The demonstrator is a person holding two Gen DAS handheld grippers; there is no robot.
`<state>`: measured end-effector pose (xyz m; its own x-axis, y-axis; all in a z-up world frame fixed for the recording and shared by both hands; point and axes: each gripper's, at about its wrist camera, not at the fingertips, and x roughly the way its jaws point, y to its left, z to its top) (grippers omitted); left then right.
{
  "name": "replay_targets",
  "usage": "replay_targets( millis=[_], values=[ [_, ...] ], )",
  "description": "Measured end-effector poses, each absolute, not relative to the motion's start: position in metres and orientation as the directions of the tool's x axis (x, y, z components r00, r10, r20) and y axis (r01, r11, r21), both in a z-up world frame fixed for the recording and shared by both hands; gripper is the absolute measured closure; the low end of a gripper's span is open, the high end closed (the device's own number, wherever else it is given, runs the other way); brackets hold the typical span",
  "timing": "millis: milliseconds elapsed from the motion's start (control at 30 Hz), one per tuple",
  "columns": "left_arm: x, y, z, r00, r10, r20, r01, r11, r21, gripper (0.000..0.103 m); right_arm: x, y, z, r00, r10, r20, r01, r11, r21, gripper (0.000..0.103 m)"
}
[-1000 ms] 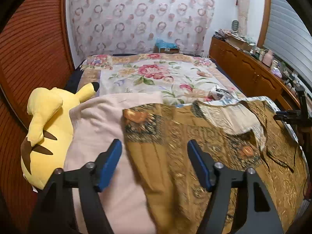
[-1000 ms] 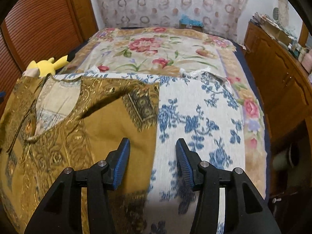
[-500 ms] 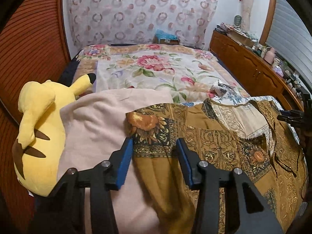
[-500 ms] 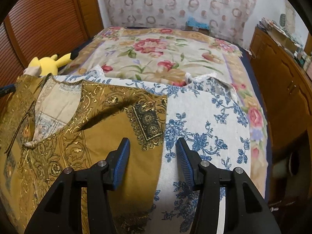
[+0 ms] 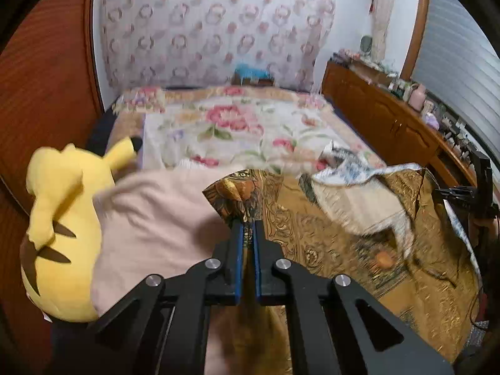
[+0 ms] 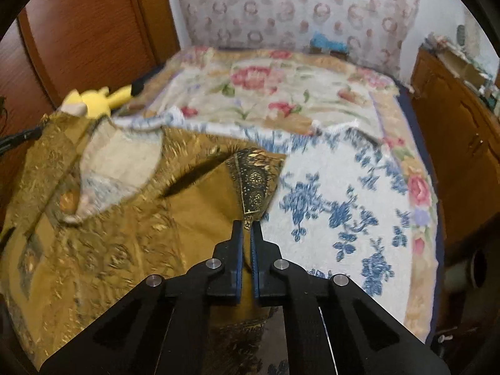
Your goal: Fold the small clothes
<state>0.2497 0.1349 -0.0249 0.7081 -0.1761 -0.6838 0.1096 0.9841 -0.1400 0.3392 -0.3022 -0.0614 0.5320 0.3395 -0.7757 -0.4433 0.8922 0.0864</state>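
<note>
Bedroom, floral bed (image 5: 250, 131): both tools have just clamped onto the gold top.
Left tool (image 5: 249, 234) pinches the top's (image 5: 312, 234) patterned sleeve hem, right tool (image 6: 247, 234) the other one, blue pads squeezed on cloth after closing. The top lies spread at the bed's near end, over a blue-flowered cloth (image 6: 337, 206) and a pink one (image 5: 156, 218), with a yellow plush (image 5: 56, 225) beside it. To fold cleanly, I'd lift both sleeves evenly, keep the cloth taut, and lay them inward without dragging the layers beneath. No brand, label or writing is readable.
</note>
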Motion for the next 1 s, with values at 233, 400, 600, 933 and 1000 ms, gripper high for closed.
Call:
replay_targets(
  millis=[233,400,600,933,1000],
  values=[
    [0.255,0.132,0.017,0.764,-0.159,-0.625,0.110,0.987,-0.117,0.100,0.338,-0.310,-0.012,0.632,0.316,-0.708,-0.405,0.913,0.047,0.103],
    [0.269,0.128,0.042,0.795,-0.133,-0.592,0.102,0.991,-0.085,0.101,0.347,-0.313,0.021,0.675,0.308,-0.670,-0.399,0.917,0.020,0.103],
    [0.289,0.134,0.067,0.843,-0.080,-0.532,0.060,0.997,-0.054,0.101,0.364,-0.314,0.052,0.735,0.245,-0.632,-0.346,0.938,-0.039,0.103],
    [0.292,0.140,0.065,0.851,-0.079,-0.518,0.065,0.997,-0.045,0.101,0.393,-0.329,0.076,0.773,0.174,-0.610,-0.272,0.960,-0.070,0.103],
    [0.284,0.137,0.054,0.843,-0.086,-0.532,0.074,0.996,-0.044,0.101,0.387,-0.330,0.071,0.763,0.186,-0.619,-0.288,0.955,-0.068,0.103]
  ],
)
